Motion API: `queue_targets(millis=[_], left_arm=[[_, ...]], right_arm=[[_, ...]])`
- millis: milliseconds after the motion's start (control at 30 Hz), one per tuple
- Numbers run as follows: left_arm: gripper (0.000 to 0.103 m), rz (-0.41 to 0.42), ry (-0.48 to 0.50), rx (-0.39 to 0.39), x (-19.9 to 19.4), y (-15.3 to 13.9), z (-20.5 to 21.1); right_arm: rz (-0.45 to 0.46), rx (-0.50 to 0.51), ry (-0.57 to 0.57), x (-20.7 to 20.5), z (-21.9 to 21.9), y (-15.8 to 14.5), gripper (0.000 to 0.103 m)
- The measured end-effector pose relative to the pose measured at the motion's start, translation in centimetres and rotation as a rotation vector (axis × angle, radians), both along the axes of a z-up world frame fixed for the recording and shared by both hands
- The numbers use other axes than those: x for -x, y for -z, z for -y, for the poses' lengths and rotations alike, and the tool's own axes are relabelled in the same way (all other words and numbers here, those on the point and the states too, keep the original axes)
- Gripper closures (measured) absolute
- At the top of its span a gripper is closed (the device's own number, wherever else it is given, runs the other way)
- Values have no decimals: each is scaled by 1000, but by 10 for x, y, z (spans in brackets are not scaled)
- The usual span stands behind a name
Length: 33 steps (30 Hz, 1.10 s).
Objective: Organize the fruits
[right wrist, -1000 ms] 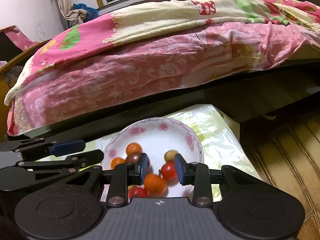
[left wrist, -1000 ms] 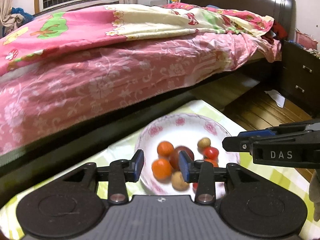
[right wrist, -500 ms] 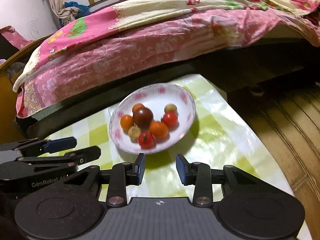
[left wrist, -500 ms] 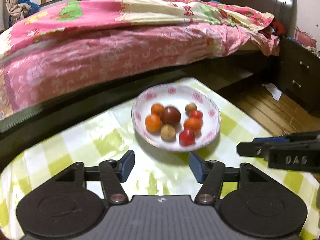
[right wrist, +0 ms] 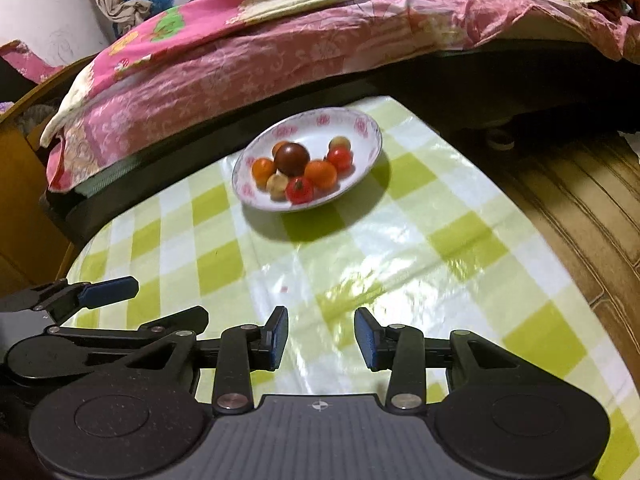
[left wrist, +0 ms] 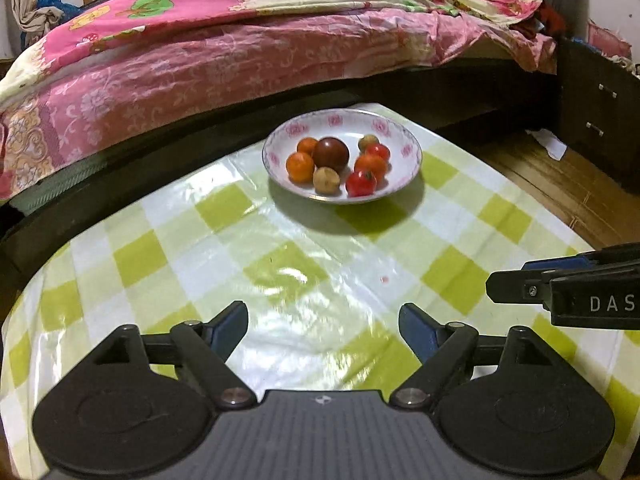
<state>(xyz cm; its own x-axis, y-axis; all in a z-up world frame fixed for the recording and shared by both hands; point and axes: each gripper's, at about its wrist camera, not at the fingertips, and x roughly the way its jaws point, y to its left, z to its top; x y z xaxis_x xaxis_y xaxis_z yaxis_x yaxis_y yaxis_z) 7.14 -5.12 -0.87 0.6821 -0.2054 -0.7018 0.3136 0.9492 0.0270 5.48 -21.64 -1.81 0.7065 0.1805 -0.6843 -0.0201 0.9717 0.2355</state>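
A white bowl with pink flowers stands at the far edge of a table under a green-and-white checked cloth. In it lie several small fruits: orange ones, red tomatoes, a dark plum-like one and small brownish ones. My left gripper hangs over the near part of the cloth, its jaws opening wide with nothing between them. My right gripper is beside it, jaws opening slightly and empty; its fingers show at the right of the left wrist view.
A bed with a pink floral cover and a dark frame runs right behind the table. A dark cabinet stands at the right on a wooden floor, which drops off past the table's right edge.
Both grippers have drawn back from the bowl toward the near side of the table. The left jaws have spread wide; the right jaws have parted a little. The fruits stay in the bowl.
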Motion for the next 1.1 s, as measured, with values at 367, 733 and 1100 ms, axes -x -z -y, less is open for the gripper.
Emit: queue_targets(millis=[367, 733, 1100], left_arm=[[2, -17, -27, 18, 31, 2, -7], [2, -19, -22, 15, 53, 1, -9], [1, -45, -40, -5, 63, 8, -11]], right_arm=[[-25, 10, -5, 34, -12, 7, 67], [-38, 21, -3, 55, -19, 11, 67], [-43, 17, -15, 66, -25, 13, 67]])
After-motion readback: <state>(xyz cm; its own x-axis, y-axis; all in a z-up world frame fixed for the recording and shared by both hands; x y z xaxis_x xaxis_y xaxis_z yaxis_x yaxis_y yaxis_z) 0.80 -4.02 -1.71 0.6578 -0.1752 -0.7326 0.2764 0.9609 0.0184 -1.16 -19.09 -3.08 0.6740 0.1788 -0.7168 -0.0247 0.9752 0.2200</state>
